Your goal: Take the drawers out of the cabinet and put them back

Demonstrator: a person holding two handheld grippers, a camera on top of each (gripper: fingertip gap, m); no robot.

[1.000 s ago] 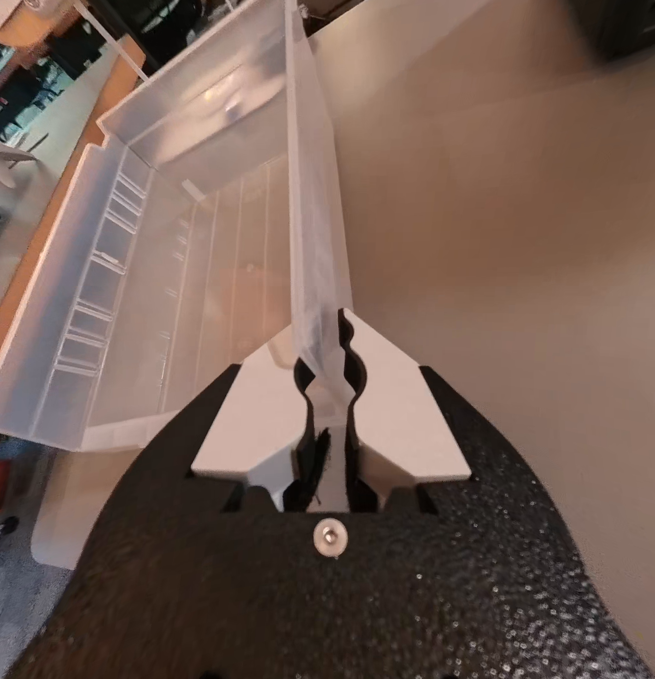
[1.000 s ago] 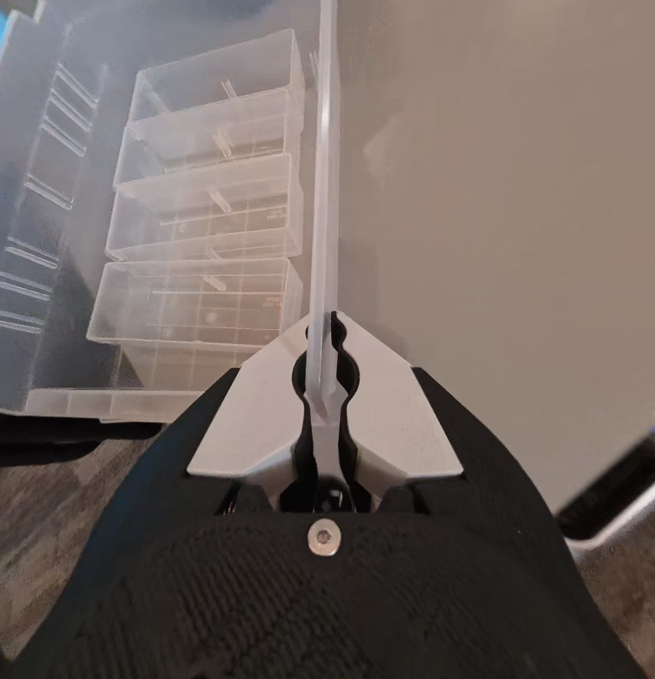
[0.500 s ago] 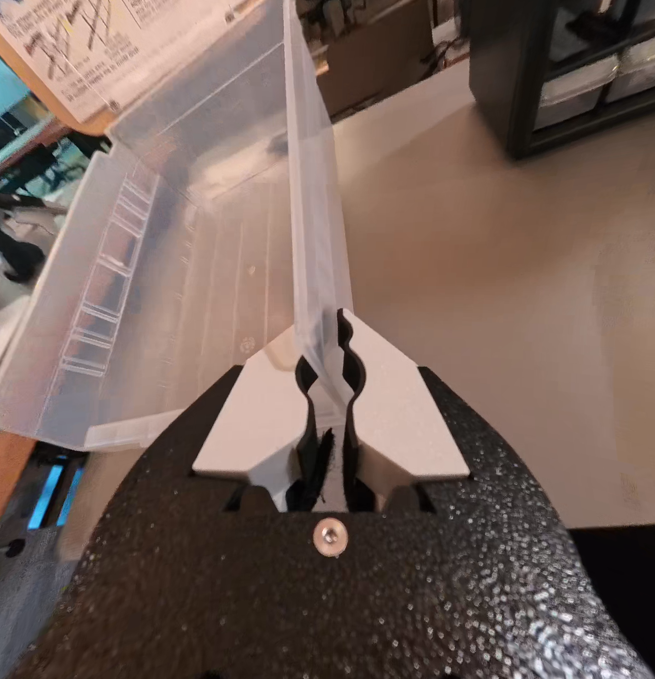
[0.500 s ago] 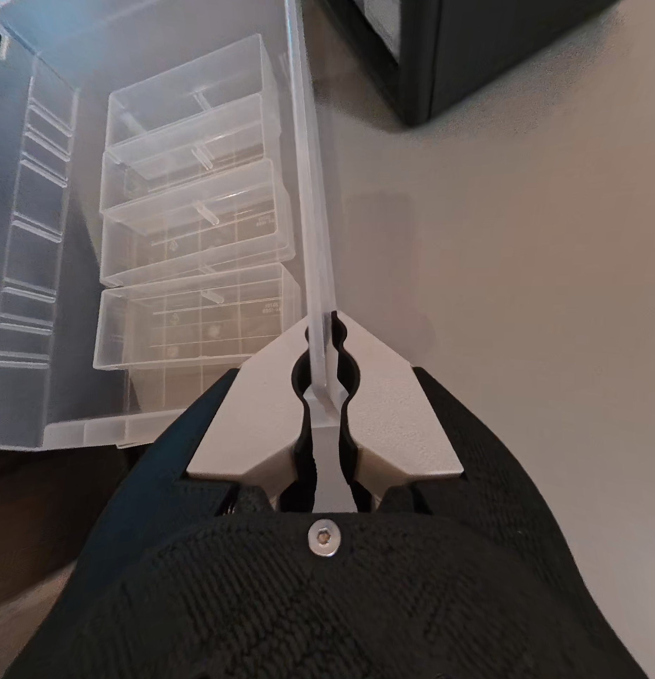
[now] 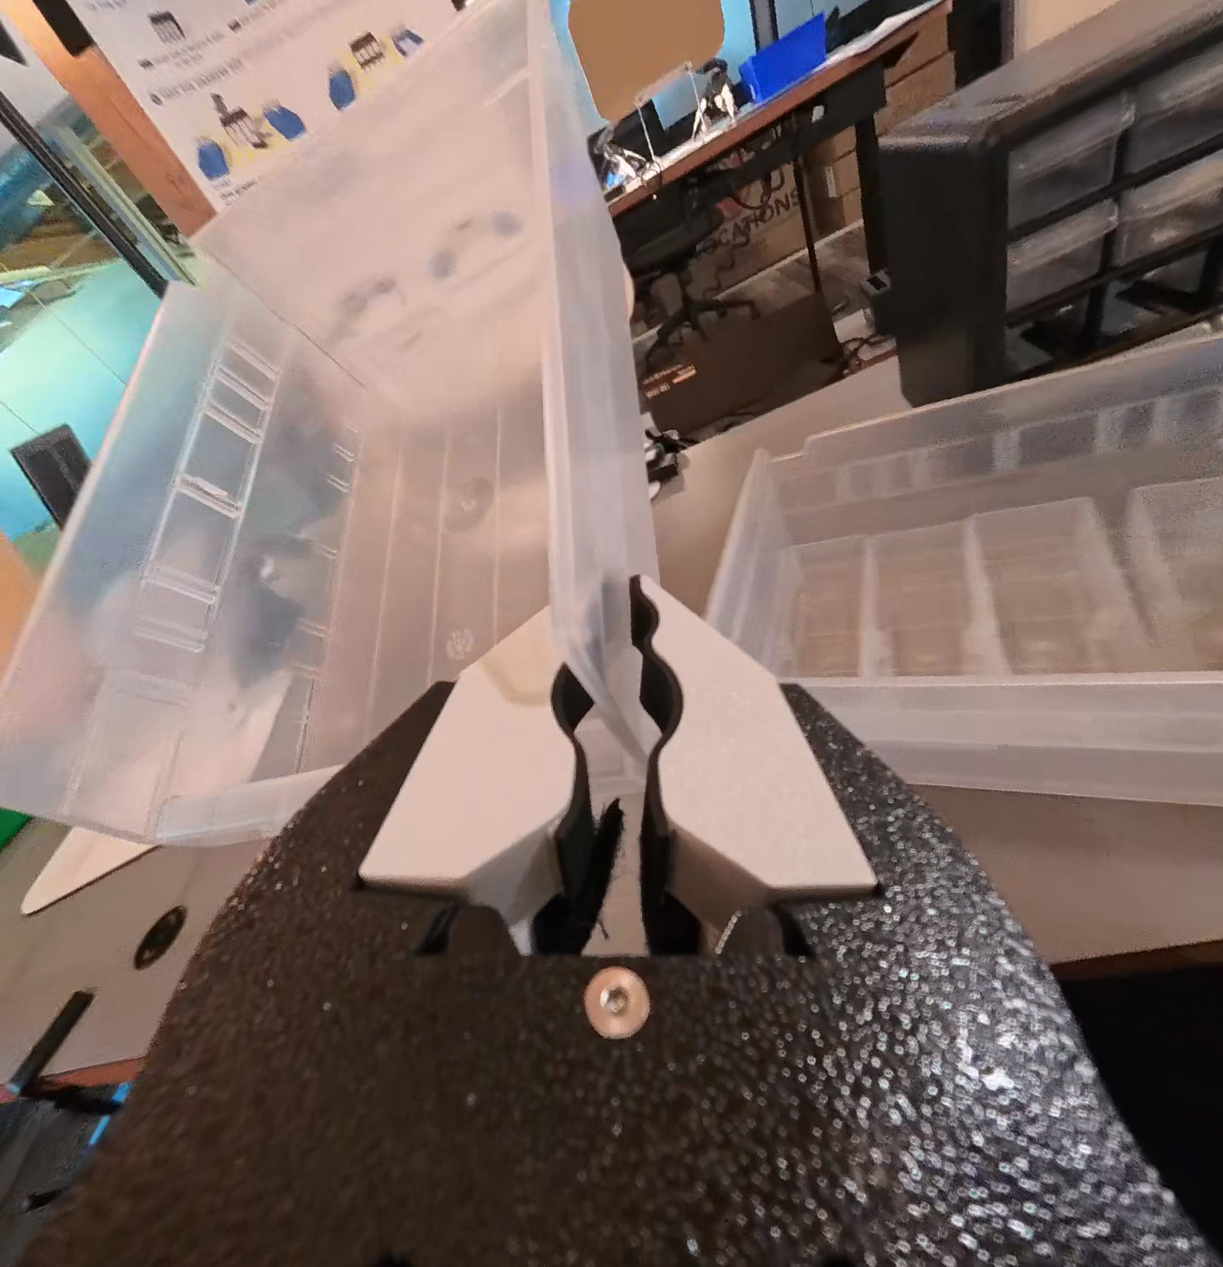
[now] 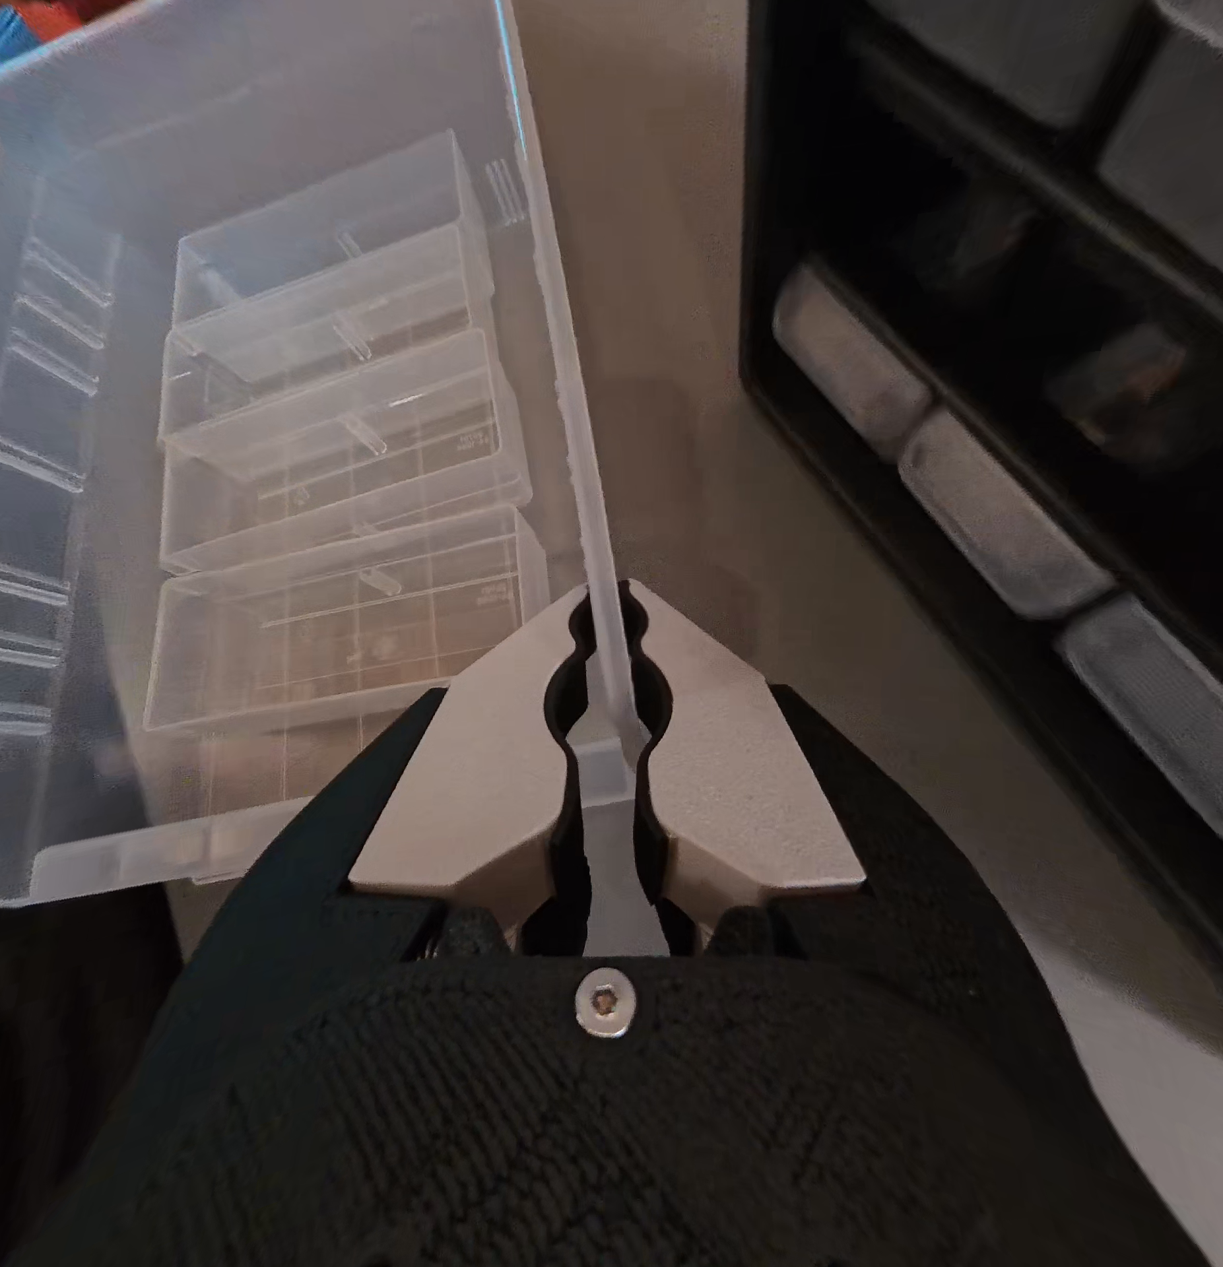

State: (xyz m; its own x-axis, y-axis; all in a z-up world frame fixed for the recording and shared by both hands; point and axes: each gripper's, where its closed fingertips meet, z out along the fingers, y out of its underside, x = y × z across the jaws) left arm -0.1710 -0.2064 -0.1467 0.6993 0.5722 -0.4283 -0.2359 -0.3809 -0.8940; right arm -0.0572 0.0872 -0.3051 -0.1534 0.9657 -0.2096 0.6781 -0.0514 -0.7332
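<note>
My left gripper (image 5: 598,603) is shut on the side wall of a large, clear, empty drawer (image 5: 403,521) and holds it tilted above the beige table (image 5: 972,877). A second clear drawer (image 5: 1006,617) with small clear bins inside lies to its right. My right gripper (image 6: 605,593) is shut on the thin side wall of that kind of drawer (image 6: 553,343), which holds several small clear bins (image 6: 334,480). The black cabinet (image 6: 835,206) with small grey drawers (image 6: 999,514) stands close on the right. It also shows in the left wrist view (image 5: 937,206), at the back right.
The table's front edge (image 5: 1143,960) runs below the second drawer. Behind the table are a desk (image 5: 766,116), cardboard boxes and a poster board (image 5: 265,89). A strip of bare table (image 6: 663,343) lies between the held drawer and the cabinet.
Both grippers stay shut on their drawers. The left view has lifted, so the room, the cabinet and the second drawer now show. The right drawer has come nearer the cabinet.
</note>
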